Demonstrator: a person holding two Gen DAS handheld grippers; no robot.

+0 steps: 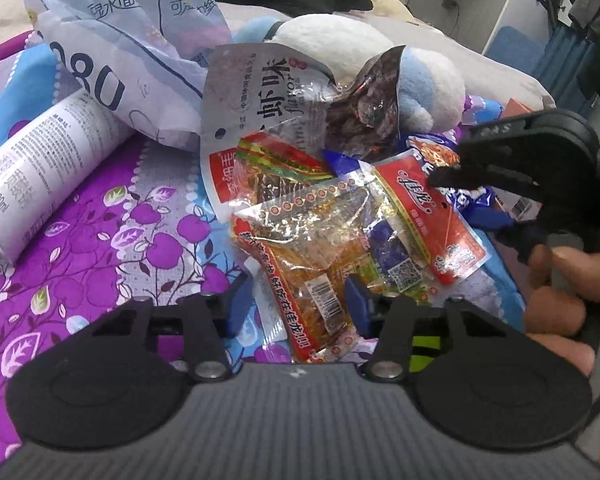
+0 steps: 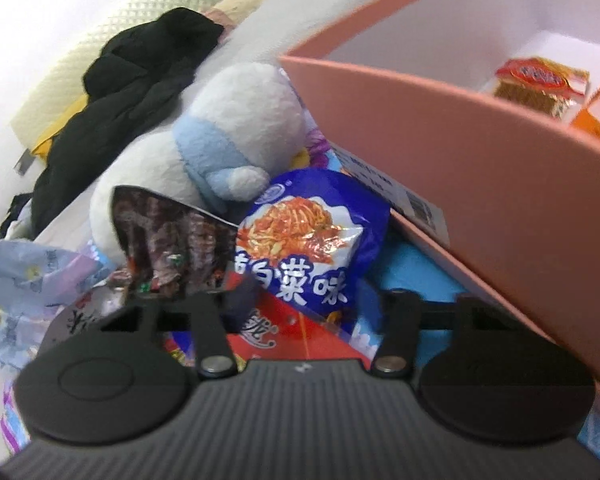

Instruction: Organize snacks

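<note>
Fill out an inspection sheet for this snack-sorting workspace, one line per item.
Surface: purple floral bedsheet, largely covered.
Job's things: loose pile of snack packets on the sheet; blue noodle snack bag beside the pink box; two packets already inside the box.
Clutter: white spray can lying on its side; crumpled tissue wrapper; blue-and-white plush toy; black jacket.
Grippers: left gripper open, low over an orange packet; right gripper open, over the red packet.
Cables: nothing seen near the pile.
Surroundings: white shelving behind the bed.
</note>
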